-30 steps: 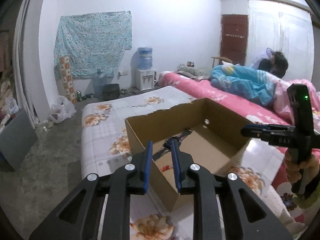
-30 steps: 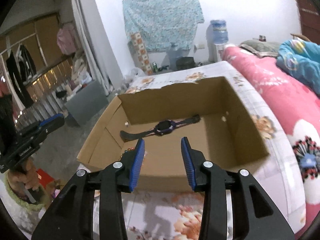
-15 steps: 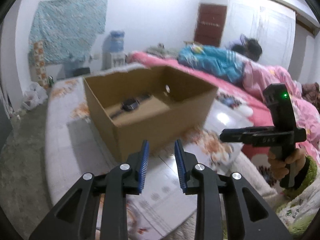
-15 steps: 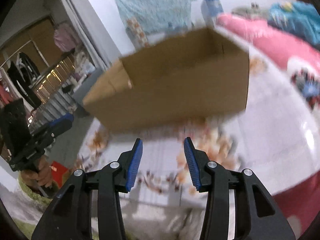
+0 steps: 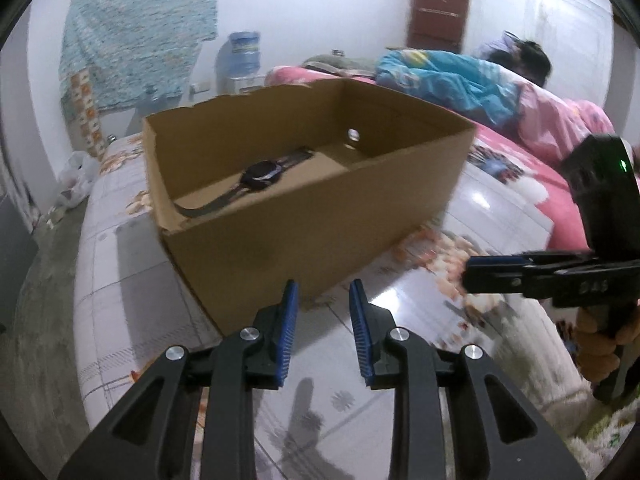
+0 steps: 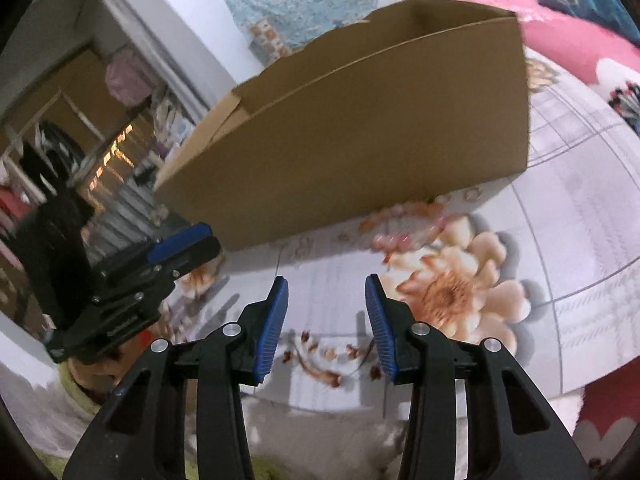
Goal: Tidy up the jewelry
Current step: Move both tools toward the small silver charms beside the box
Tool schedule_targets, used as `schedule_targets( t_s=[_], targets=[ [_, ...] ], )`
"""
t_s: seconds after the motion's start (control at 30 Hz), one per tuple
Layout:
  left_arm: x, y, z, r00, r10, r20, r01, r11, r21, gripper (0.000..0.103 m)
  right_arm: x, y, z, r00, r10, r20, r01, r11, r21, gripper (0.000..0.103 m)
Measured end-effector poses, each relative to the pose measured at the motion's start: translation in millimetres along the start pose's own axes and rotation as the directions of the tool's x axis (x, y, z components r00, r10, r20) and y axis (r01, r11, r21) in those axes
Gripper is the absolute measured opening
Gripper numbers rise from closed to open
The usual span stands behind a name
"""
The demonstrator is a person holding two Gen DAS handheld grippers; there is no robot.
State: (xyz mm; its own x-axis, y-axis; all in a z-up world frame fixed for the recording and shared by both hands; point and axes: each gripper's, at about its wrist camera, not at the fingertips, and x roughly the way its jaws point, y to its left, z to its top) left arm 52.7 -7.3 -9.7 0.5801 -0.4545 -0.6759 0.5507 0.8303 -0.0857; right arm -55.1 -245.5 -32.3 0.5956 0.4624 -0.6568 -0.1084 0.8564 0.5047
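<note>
An open cardboard box (image 5: 312, 216) stands on a floral-covered surface (image 5: 120, 300). A dark wristwatch (image 5: 260, 174) lies flat on its floor, seen only in the left wrist view. My left gripper (image 5: 320, 286) hovers low before the box's near corner, open with nothing between its fingers. The right gripper (image 6: 326, 280) is open in front of the box's (image 6: 360, 140) long outer wall; its jaws are closing slightly on nothing. Each gripper shows in the other's view: the right one (image 5: 472, 274) and the left one (image 6: 200, 240). A blurred pinkish beaded shape (image 6: 408, 224) lies by the box; bracelet or print, I cannot tell.
A pink bed with a blue blanket (image 5: 440, 76) and a person (image 5: 524, 56) lies behind the box on the right. A water dispenser (image 5: 244, 52) and a hung cloth (image 5: 136, 40) are at the back wall. Clothes racks (image 6: 60, 152) stand at the left.
Both grippers have come down from above the box's opening to low in front of its outer walls. The right view has lost sight of the box's inside and the watch.
</note>
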Motion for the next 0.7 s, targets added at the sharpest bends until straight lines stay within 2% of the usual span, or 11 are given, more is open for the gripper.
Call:
schedule_targets(
  t_s=[0.2, 0.47, 0.7],
  targets=[
    [7, 13, 12, 1.000, 0.020, 0.000, -0.020, 0.999, -0.032, 0.025, 5, -13, 5, 1.000, -0.011, -0.009, 0.011, 0.999, 0.030, 0.039],
    [18, 19, 22, 0.999, 0.032, -0.003, -0.032, 0.997, -0.064, 0.025, -4, -17, 16, 0.999, -0.046, 0.005, 0.046, 0.999, -0.005, 0.039],
    [18, 10, 10, 0.999, 0.006, -0.051, -0.008, 0.999, -0.053, 0.026, -30, -30, -5, 0.992, -0.129, 0.002, 0.129, 0.991, -0.022, 0.040]
  ],
)
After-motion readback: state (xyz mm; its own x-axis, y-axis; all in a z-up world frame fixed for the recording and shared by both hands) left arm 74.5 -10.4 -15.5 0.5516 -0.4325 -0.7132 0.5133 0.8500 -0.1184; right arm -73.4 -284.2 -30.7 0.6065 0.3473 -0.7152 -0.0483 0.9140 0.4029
